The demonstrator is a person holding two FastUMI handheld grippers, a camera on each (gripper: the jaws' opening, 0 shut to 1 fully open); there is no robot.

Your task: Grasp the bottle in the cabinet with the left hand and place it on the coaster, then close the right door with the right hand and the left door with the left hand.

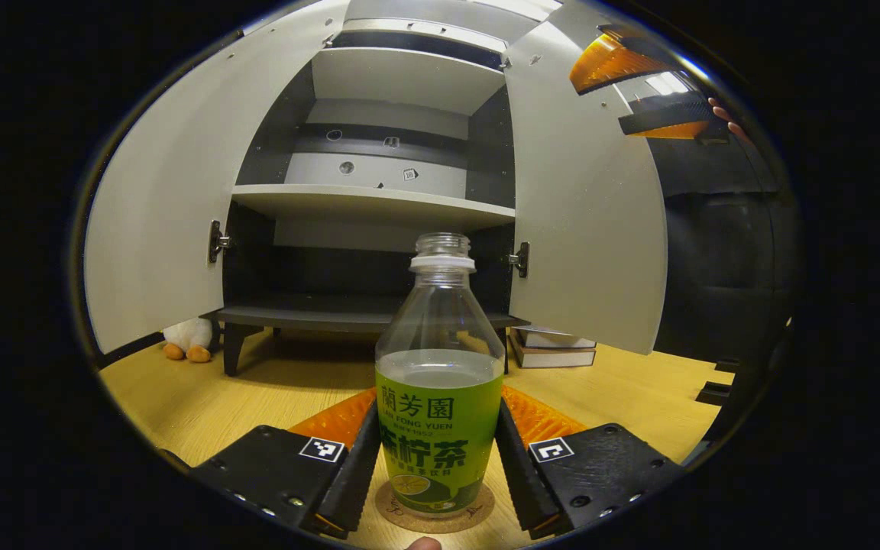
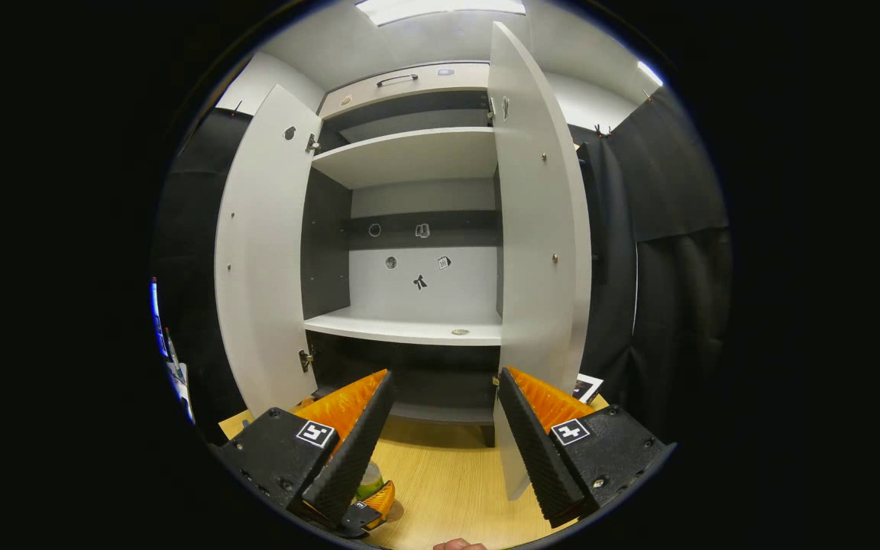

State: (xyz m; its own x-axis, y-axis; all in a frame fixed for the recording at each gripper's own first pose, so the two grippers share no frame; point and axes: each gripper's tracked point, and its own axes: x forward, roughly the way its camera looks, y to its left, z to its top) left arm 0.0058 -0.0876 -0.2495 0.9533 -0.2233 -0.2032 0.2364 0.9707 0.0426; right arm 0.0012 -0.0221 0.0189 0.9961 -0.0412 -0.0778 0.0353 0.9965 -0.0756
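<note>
- Left gripper view: the left gripper point(image 1: 438, 466) has a finger at each side of the bottle point(image 1: 439, 382), which stands upright on the coaster point(image 1: 435, 516); whether they press it, I cannot tell. Behind, both cabinet doors point(image 1: 585, 214) are open.
- Right gripper view: the right gripper point(image 2: 440, 439) has its fingers apart, holding nothing, facing the open cabinet point(image 2: 409, 229) above the wooden table point(image 2: 448, 481).

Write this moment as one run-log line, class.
bottle: upright on coaster | left gripper: around bottle, grip unclear | right gripper: open, facing cabinet | both doors: open
</note>
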